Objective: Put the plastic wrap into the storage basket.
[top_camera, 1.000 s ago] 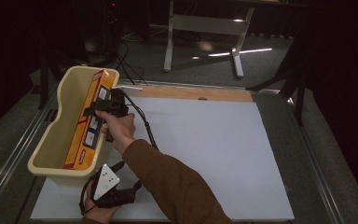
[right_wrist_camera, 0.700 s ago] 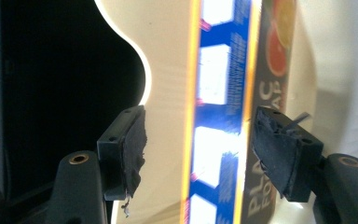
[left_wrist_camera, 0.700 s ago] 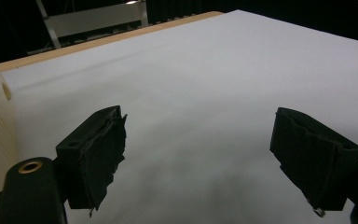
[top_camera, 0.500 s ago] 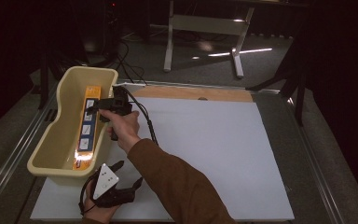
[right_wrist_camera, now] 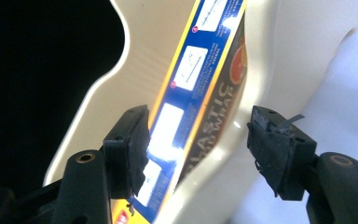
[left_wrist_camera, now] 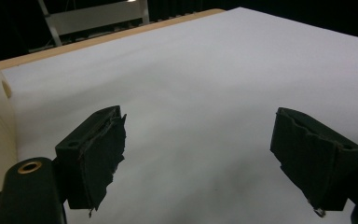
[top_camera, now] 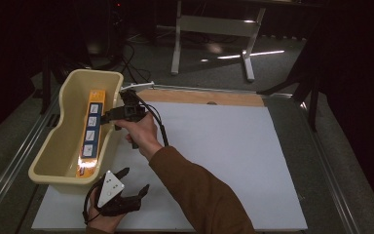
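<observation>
A long blue and orange plastic-wrap box [top_camera: 91,131] lies flat inside a cream plastic bin [top_camera: 53,161] at the table's left. My right gripper [top_camera: 111,117] hovers at the bin's right rim, open and holding nothing. In the right gripper view its jaws [right_wrist_camera: 203,147] stand apart, with the box [right_wrist_camera: 191,70] and the bin wall [right_wrist_camera: 279,56] farther off beyond them. These jaws have just been closing a little, with nothing pressed between the pads. My left gripper [top_camera: 132,180] rests near the table's front edge, open over the white sheet [left_wrist_camera: 191,70], jaws [left_wrist_camera: 205,158] empty.
A large white sheet [top_camera: 224,146] covers most of the table, with a wooden strip [top_camera: 209,97] along its far edge. Metal rails run down both table sides. A white stand [top_camera: 214,29] is on the floor behind.
A second ago the box leaned tilted on the bin's right wall at my right gripper. It now lies flat in the bin, and the gripper has drawn back to the right and slightly up.
</observation>
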`<state>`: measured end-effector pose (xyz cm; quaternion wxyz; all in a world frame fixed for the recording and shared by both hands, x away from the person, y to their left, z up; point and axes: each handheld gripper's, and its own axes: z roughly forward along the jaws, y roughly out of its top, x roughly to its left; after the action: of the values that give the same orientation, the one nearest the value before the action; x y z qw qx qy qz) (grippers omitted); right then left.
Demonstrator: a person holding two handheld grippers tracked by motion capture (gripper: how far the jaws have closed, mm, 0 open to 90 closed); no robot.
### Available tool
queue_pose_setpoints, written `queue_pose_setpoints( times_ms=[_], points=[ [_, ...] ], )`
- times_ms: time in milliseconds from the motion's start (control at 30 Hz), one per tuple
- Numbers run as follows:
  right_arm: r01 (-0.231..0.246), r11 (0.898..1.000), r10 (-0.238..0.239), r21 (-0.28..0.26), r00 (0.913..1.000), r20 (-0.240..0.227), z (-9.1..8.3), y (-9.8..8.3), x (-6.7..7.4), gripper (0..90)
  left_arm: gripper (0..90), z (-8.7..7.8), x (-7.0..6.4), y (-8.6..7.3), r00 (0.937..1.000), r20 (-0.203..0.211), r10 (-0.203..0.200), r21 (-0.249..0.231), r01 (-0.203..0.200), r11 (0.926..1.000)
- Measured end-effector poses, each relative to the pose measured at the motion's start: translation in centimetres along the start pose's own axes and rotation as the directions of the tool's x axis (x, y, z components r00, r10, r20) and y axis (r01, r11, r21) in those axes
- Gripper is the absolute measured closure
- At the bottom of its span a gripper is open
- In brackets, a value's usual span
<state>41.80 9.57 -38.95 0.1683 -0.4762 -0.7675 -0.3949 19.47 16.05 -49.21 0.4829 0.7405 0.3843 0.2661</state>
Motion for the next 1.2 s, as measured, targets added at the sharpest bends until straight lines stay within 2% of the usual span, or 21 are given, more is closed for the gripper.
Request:
queue_pose_setpoints(
  times_ms=[167, 300, 400, 433, 467, 500, 533, 567, 633, 667, 700, 733, 767, 800, 833, 867, 900, 1033, 1133, 1167, 1200],
  points=[
    [0.108, 0.994, -0.108, -0.014, 0.994, 0.017, -0.8, -0.6, -0.1, 34.2, 17.5, 0.0, 0.0, 0.0, 1.0, -0.002, -0.001, -0.002, 0.001, 1.0],
    [0.199, 0.98, -0.198, -0.014, 0.9783, 0.061, -1.7, -1.0, -0.3, 33.5, 17.6, 0.0, 0.2, 0.0, 0.9999, -0.001, -0.014, -0.005, 0.014, 0.9999],
    [0.282, 0.959, -0.28, 0.003, 0.9534, 0.111, -2.4, -1.7, -0.5, 32.5, 17.6, -0.1, 0.4, -0.1, 0.9995, 0.001, -0.031, -0.009, 0.031, 0.9995],
    [0.318, 0.948, -0.315, -0.003, 0.9408, 0.125, -2.8, -2.0, -0.7, 31.7, 17.5, -0.1, 0.4, -0.1, 0.9995, 0.0, -0.032, -0.008, 0.032, 0.9995],
    [0.318, 0.948, -0.315, -0.003, 0.9408, 0.125, -2.8, -2.0, -0.7, 31.7, 17.5, -0.1, 0.4, -0.1, 0.9995, 0.0, -0.032, -0.008, 0.032, 0.9995],
    [0.363, 0.932, -0.358, -0.008, 0.9228, 0.143, -3.4, -2.4, -1.0, 30.4, 17.6, -0.1, 0.5, -0.1, 0.9994, -0.002, -0.035, -0.007, 0.035, 0.9993],
    [0.363, 0.932, -0.358, -0.008, 0.9228, 0.143, -3.4, -2.4, -1.0, 30.4, 17.6, -0.1, 0.5, -0.1, 0.9994, -0.002, -0.035, -0.007, 0.035, 0.9993],
    [0.388, 0.922, -0.381, -0.011, 0.9107, 0.159, -4.1, -2.8, -1.5, 29.6, 17.5, 0.0, 0.5, -0.1, 0.9994, -0.001, -0.035, -0.004, 0.035, 0.9994],
    [0.411, 0.912, -0.403, -0.006, 0.8975, 0.178, -4.7, -3.2, -1.9, 29.5, 17.6, 0.0, 0.4, -0.1, 0.9994, -0.001, -0.035, -0.002, 0.035, 0.9994],
    [0.411, 0.912, -0.403, -0.006, 0.8975, 0.178, -4.7, -3.2, -1.9, 29.5, 17.5, 0.0, 0.4, -0.1, 0.9994, -0.001, -0.035, -0.002, 0.035, 0.9994],
    [0.428, 0.904, -0.417, -0.01, 0.8859, 0.203, -5.5, -3.7, -2.6, 29.5, 17.6, 0.1, 0.4, -0.1, 0.9995, -0.002, -0.031, 0.005, 0.031, 0.9995],
    [0.428, 0.904, -0.417, -0.01, 0.8859, 0.203, -5.5, -3.7, -2.6, 29.5, 17.6, 0.1, 0.4, -0.1, 0.9995, -0.002, -0.031, 0.005, 0.031, 0.9995],
    [0.448, 0.894, -0.43, -0.025, 0.8717, 0.234, -6.4, -4.4, -3.3, 28.9, 17.6, 0.2, 0.4, -0.2, 0.9995, -0.002, -0.033, 0.006, 0.033, 0.9994],
    [0.456, 0.889, -0.436, -0.032, 0.8665, 0.243, -6.6, -4.6, -3.6, 28.7, 17.6, 0.2, 0.4, -0.2, 0.9995, -0.003, -0.031, 0.008, 0.031, 0.9995],
    [0.462, 0.886, -0.438, -0.041, 0.8622, 0.254, -7.1, -5.0, -4.1, 28.7, 17.6, 0.2, 0.4, -0.1, 0.9995, -0.002, -0.03, 0.008, 0.03, 0.9995],
    [0.462, 0.886, -0.438, -0.041, 0.8622, 0.254, -7.1, -5.0, -4.1, 28.7, 17.6, 0.2, 0.4, -0.1, 0.9995, -0.002, -0.03, 0.008, 0.03, 0.9995],
    [0.483, 0.875, -0.455, -0.044, 0.8485, 0.271, -7.8, -5.8, -5.0, 28.3, 17.6, 0.2, 0.4, -0.1, 0.9996, -0.002, -0.029, 0.009, 0.029, 0.9995],
    [0.512, 0.858, -0.479, -0.039, 0.8252, 0.299, -9.1, -7.6, -6.7, 27.9, 17.6, 0.4, 0.4, -0.2, 0.9996, -0.006, -0.029, 0.016, 0.029, 0.9994],
    [0.539, 0.842, -0.5, -0.028, 0.7999, 0.331, -9.9, -8.8, -7.9, 27.9, 17.7, 0.5, 0.4, -0.2, 0.9995, -0.008, -0.03, 0.024, 0.031, 0.9993],
    [0.539, 0.842, -0.501, -0.024, 0.7976, 0.335, -10.2, -9.2, -8.3, 28.1, 17.7, 0.6, 0.3, -0.2, 0.9995, -0.008, -0.03, 0.029, 0.03, 0.9991],
    [0.532, 0.847, -0.495, -0.023, 0.8016, 0.336, -10.6, -9.6, -8.7, 29.0, 17.8, 0.6, 0.3, -0.2, 0.9995, -0.008, -0.029, 0.03, 0.029, 0.9991]
  ],
)
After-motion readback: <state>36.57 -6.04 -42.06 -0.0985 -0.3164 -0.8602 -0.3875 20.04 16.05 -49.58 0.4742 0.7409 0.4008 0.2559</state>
